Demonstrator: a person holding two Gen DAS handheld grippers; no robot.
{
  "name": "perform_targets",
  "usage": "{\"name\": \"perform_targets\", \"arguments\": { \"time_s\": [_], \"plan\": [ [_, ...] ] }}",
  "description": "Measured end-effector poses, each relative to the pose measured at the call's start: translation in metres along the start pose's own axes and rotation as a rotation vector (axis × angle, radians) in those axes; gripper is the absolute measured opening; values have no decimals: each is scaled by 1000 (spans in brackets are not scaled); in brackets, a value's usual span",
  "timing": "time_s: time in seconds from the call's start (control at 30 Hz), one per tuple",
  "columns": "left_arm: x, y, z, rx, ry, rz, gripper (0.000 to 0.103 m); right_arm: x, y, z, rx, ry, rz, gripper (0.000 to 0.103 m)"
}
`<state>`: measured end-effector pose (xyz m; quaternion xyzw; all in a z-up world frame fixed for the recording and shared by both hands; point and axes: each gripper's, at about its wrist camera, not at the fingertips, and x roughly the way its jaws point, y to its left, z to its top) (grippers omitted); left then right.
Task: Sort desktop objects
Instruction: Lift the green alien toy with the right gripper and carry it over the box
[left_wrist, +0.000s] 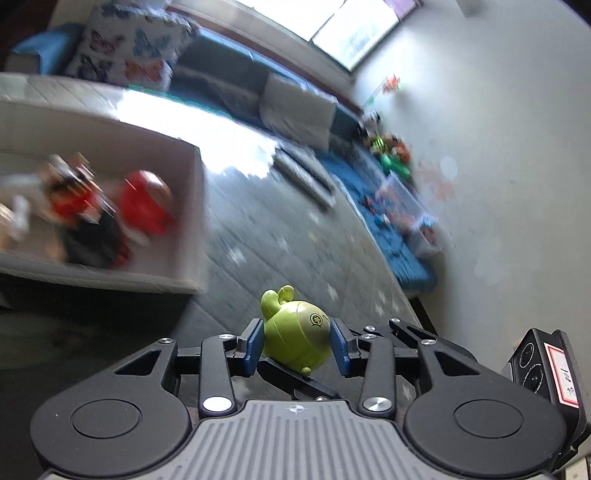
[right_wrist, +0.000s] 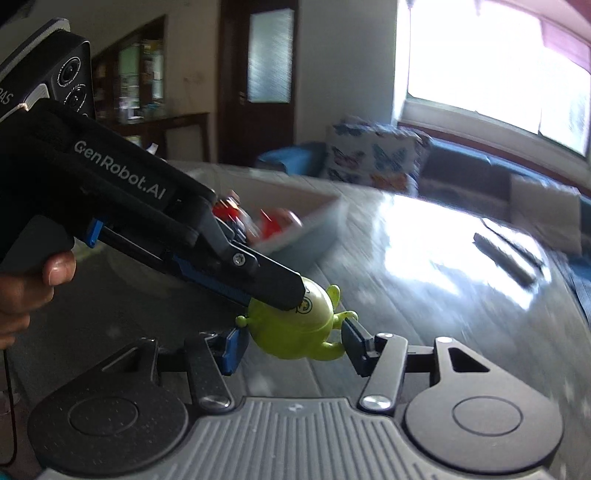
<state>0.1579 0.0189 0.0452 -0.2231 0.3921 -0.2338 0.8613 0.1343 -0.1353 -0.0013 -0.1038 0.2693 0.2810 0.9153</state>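
As right jaws clamp toy (right_wrist: 291, 332), left jaws (wide) seemingly grip.

Toys in the white box (left_wrist: 192, 221) smeared by blur, shelf clutter (left_wrist: 391, 155) unreadable, hand (right_wrist: 22, 295) cropped by frame edge

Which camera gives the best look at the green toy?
The left wrist view: the green toy sits sharp and unblocked between the pads. In the right wrist view, the left gripper covers the toy's top.
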Motion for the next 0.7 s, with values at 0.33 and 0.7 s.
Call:
{"name": "perform_targets", "arguments": {
  "time_s": [0.33, 0.7],
  "plan": [
    [-79, 57, 36, -71, -195, 114, 42, 54, 57, 77, -149, -85, 145, 56],
    [-95, 133, 56, -216, -231, 180, 42, 132, 86, 107, -207, -19, 265, 56]
  ]
}}
